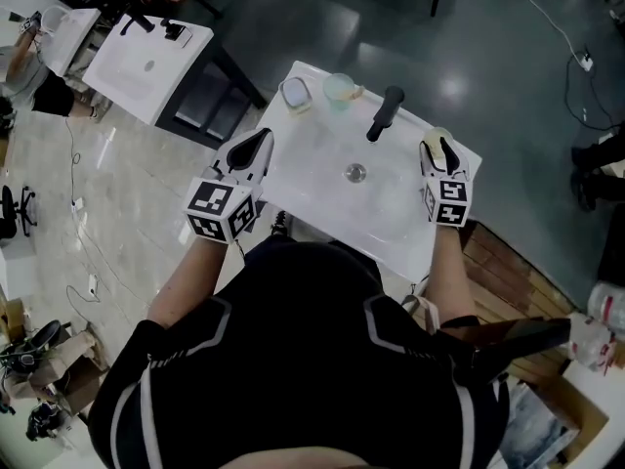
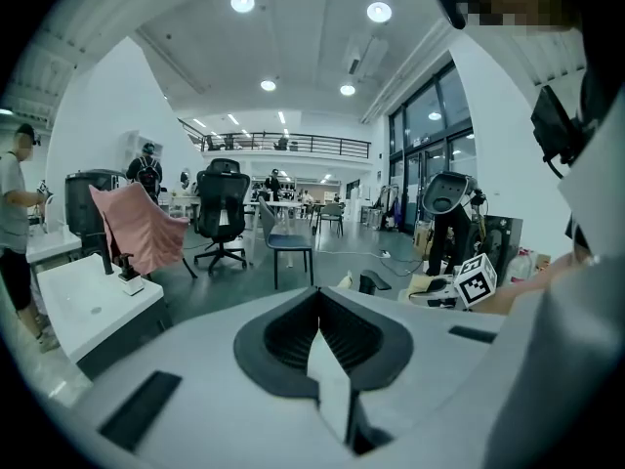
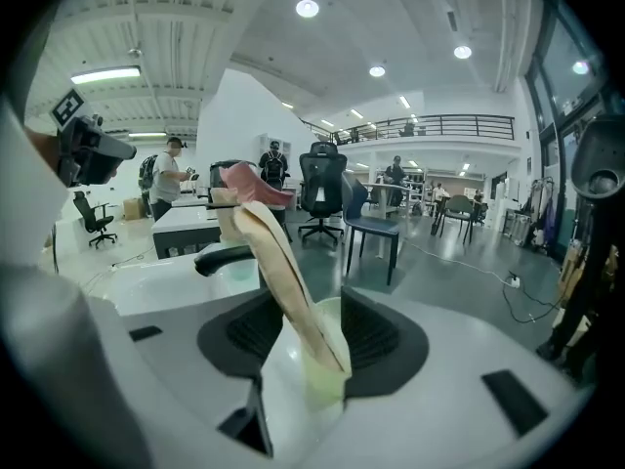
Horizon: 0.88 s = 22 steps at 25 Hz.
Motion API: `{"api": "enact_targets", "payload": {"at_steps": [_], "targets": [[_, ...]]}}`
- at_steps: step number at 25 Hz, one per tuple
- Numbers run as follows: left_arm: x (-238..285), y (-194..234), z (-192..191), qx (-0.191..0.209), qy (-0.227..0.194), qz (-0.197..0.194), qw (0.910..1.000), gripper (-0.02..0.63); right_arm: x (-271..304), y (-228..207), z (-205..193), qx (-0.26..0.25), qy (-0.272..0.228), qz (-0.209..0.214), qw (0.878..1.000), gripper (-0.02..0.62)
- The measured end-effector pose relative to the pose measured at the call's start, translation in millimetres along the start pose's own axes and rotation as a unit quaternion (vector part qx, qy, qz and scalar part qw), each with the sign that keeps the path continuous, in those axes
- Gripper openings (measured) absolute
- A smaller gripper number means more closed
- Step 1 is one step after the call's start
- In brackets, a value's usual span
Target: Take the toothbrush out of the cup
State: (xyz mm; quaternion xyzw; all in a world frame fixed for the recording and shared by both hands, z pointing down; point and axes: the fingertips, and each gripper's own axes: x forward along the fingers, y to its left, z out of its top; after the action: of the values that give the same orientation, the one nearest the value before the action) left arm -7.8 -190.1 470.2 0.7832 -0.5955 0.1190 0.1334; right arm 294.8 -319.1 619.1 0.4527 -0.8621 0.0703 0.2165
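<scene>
A cream toothbrush [image 3: 273,252] stands tilted in a pale green cup [image 3: 327,369] and leans up to the left. My right gripper [image 3: 312,306] has its jaws round the cup, which fills the gap between them. In the head view that gripper [image 1: 441,149] sits at the right rim of the white sink [image 1: 322,203], with the pale cup [image 1: 437,136] at its tip. My left gripper [image 1: 256,145] hovers by the sink's left edge. It is shut [image 2: 320,301], with nothing between its fingers.
A black faucet [image 1: 384,112] rises at the back of the basin above the drain [image 1: 355,172]. A translucent green bowl [image 1: 339,87] and a small white dish [image 1: 296,93] rest on the back ledge. A second sink [image 1: 146,66] stands at upper left. Office chairs and people are farther off.
</scene>
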Motion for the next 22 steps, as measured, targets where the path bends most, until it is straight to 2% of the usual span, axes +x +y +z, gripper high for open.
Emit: {"api": "enact_targets", "payload": {"at_steps": [8, 14, 22], "targets": [[-14, 6, -11, -0.016, 0.003, 0.030, 0.9994, 0.005, 10, 1, 2, -0.013, -0.004, 0.004, 1.000, 0.117], [-20, 14, -7, -0.021, -0.001, 0.040, 0.9990, 0.005, 11, -5, 7, -0.010, -0.015, -0.019, 1.000, 0.043], [-16, 16, 1, -0.021, -0.009, 0.026, 0.9994, 0.005, 6, -13, 19, 0.007, -0.024, -0.038, 0.999, 0.040]]}}
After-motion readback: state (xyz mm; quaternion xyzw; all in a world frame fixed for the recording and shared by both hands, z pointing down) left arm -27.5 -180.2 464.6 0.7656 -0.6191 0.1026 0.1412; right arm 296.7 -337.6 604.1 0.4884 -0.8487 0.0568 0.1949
